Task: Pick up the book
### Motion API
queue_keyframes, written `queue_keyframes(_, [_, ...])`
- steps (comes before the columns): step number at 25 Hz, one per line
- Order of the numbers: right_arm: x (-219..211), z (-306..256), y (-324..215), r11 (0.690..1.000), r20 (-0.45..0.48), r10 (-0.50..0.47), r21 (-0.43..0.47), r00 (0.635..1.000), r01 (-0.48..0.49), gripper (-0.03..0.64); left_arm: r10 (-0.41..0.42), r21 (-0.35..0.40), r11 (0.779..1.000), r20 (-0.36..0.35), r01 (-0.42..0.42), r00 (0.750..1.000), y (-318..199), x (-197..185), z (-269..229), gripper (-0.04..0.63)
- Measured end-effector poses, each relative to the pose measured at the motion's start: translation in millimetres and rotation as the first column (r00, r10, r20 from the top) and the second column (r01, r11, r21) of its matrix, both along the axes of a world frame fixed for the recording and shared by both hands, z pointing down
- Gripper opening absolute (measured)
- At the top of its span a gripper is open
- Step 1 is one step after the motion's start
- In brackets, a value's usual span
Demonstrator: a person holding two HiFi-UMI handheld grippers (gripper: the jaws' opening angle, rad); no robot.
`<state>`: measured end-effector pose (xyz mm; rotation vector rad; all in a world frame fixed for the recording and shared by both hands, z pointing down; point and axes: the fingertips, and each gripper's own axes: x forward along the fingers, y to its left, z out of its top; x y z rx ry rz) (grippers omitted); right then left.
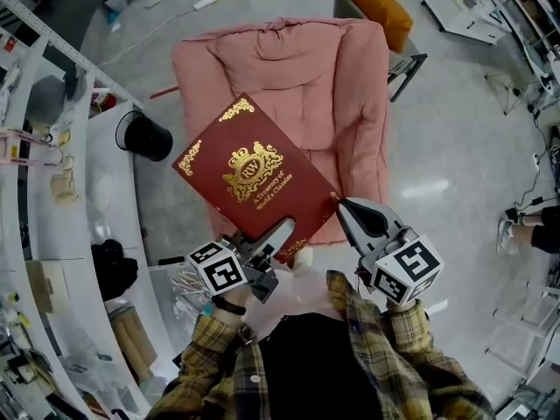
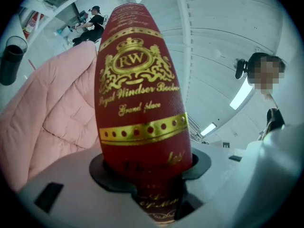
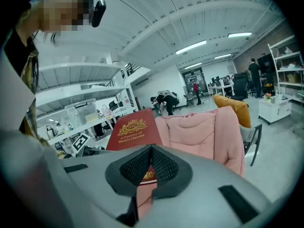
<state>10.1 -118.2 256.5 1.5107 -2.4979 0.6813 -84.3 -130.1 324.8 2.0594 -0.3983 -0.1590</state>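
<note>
ALOFT: The red hardcover book point(image 1: 249, 169), gold crest stamped on its grained cover, hangs in mid-air, cover up, clear of the pink quilted padded chair point(image 1: 297, 68) below. The left gripper point(image 2: 147, 167) is clamped at the foot of the spine, jaws wide, pads pressing both covers, so the vol. juts ahead of it like a paddle. The right gripper point(image 3: 151, 148) has its jaws closed tip to tip w/ nothing btwn the pads. Its nose sits at the book's near right corner, seemingly touching, tho we can't confirm contact.

Our read: pick-up essentially done, the lift being the step in hand. To do it well we'd hold the L squeeze firm, since one grip at one end carries a long lever. Any slack and the far end droops or twists out. We'd set the R nose as a prop at that corner, raise both hands at one pace, and allow no wrist roll.

Around: a black round bin point(image 1: 147, 136) on the grey floor point(image 1: 455, 121) left of the chair, white shelving point(image 1: 35, 147) along the left edge, an orange cushion point(image 1: 376, 3) beyond the chair, and the person's yellow plaid sleeves point(image 1: 206, 357) at bottom.
</note>
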Motion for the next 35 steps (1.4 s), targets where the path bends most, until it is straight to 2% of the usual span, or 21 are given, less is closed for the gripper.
queue_keyframes(7, [7,-29,6,0.998,-0.019,0.013,0.055,1.000,-0.012,0.018,-0.034,0.041,0.999,-0.009,0.034,0.999,0,-15,-37,0.250])
queue_keyframes(16, [12,-41,16,0.996,-0.033,0.033,0.084,0.999,-0.030,0.018,-0.052,0.125,0.991,-0.030,0.055,0.998,8,-24,-73,0.250])
queue_keyframes(35, [3,-43,14,0.996,-0.051,-0.006,0.085,0.999,0.010,0.017,-0.062,0.105,0.992,-0.039,0.066,0.997,10,-26,-78,0.252])
